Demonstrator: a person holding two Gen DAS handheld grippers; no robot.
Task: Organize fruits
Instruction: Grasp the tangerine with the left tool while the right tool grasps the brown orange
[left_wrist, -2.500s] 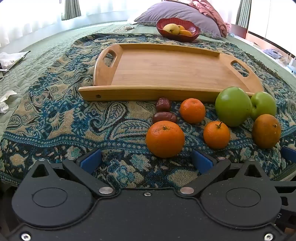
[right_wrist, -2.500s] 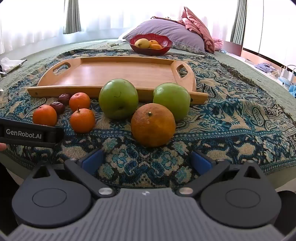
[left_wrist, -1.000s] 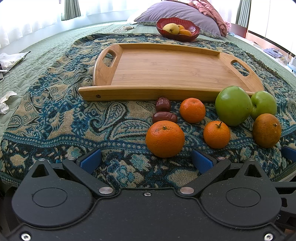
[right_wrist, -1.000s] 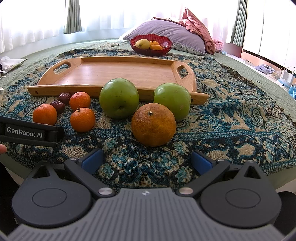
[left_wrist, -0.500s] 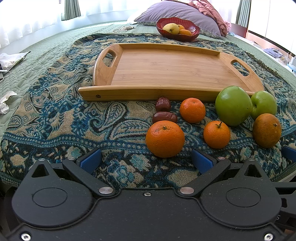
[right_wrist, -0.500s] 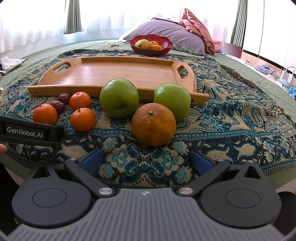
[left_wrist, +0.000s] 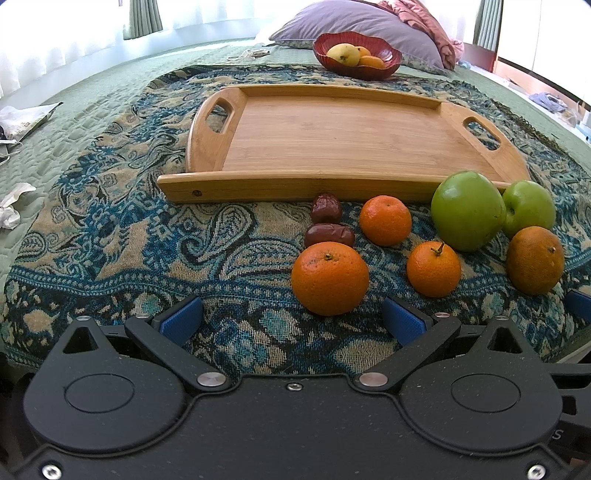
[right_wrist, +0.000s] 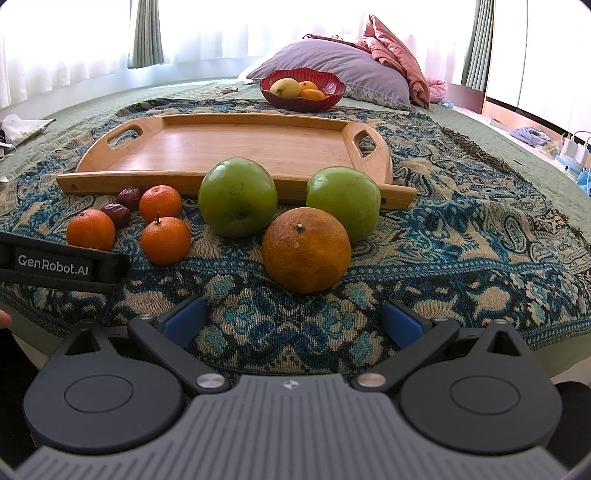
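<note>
An empty wooden tray (left_wrist: 332, 140) (right_wrist: 236, 144) lies on a patterned blue throw. In front of it lie loose fruits: two green apples (left_wrist: 467, 210) (right_wrist: 238, 195), a second apple (right_wrist: 343, 201), a dull large orange (right_wrist: 306, 249) (left_wrist: 534, 260), three small oranges (left_wrist: 330, 277) (left_wrist: 385, 220) (left_wrist: 434, 269) and two dark red dates (left_wrist: 327, 208) (left_wrist: 330, 234). My left gripper (left_wrist: 291, 321) is open, low at the throw's near edge, just short of the nearest orange. My right gripper (right_wrist: 293, 321) is open too, right before the dull orange. Neither holds anything.
A red bowl (left_wrist: 357, 55) (right_wrist: 302, 90) with yellow and orange fruit stands behind the tray, before a purple pillow (right_wrist: 332, 62). Paper scraps (left_wrist: 22, 118) lie at the far left on the green bedspread. The left gripper's body (right_wrist: 55, 260) shows at the right view's left edge.
</note>
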